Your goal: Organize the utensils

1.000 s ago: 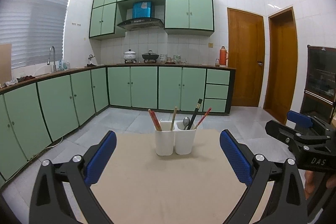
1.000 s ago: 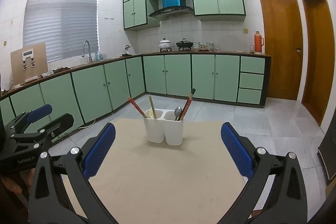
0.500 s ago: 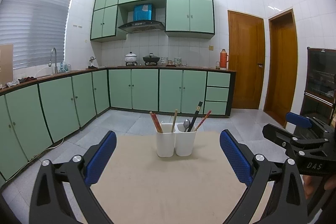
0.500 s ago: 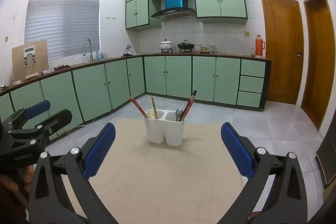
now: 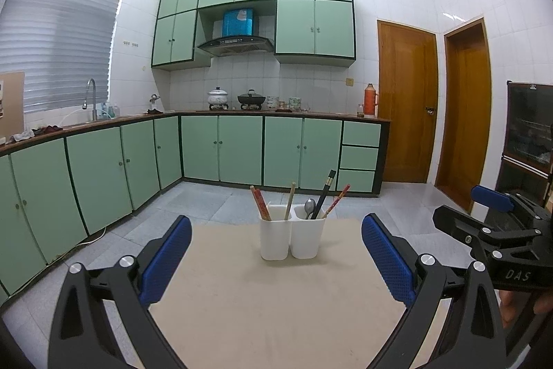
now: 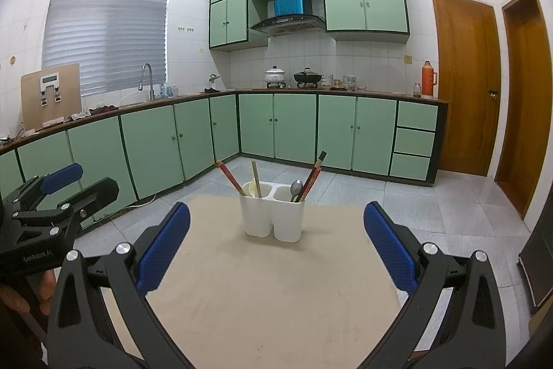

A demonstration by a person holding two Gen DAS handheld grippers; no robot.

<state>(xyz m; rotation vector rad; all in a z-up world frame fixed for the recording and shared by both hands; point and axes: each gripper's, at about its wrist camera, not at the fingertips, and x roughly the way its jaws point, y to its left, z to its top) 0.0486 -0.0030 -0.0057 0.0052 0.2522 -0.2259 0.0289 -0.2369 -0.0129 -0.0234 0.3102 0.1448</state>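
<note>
A white two-compartment utensil holder (image 5: 292, 237) (image 6: 273, 217) stands on the far part of a beige table (image 5: 276, 300) (image 6: 273, 293). Its left cup holds red chopsticks (image 5: 260, 202) and a wooden chopstick (image 5: 289, 200). Its right cup holds a metal spoon (image 5: 309, 207), black chopsticks (image 5: 324, 193) and a red chopstick (image 5: 337, 200). My left gripper (image 5: 276, 260) is open and empty, well short of the holder. My right gripper (image 6: 276, 251) is open and empty too; it also shows in the left wrist view (image 5: 490, 227).
Green base cabinets (image 5: 242, 147) with a counter run along the back and left walls. A sink tap (image 5: 90, 95) is at the left, pots (image 5: 250, 99) on the stove. Two wooden doors (image 5: 408, 102) stand at the right, a dark cabinet (image 5: 528, 140) beside them.
Both grippers have tilted or lifted slightly, so the holder sits a little lower in each view. Both stay open. The utensils have not moved.
</note>
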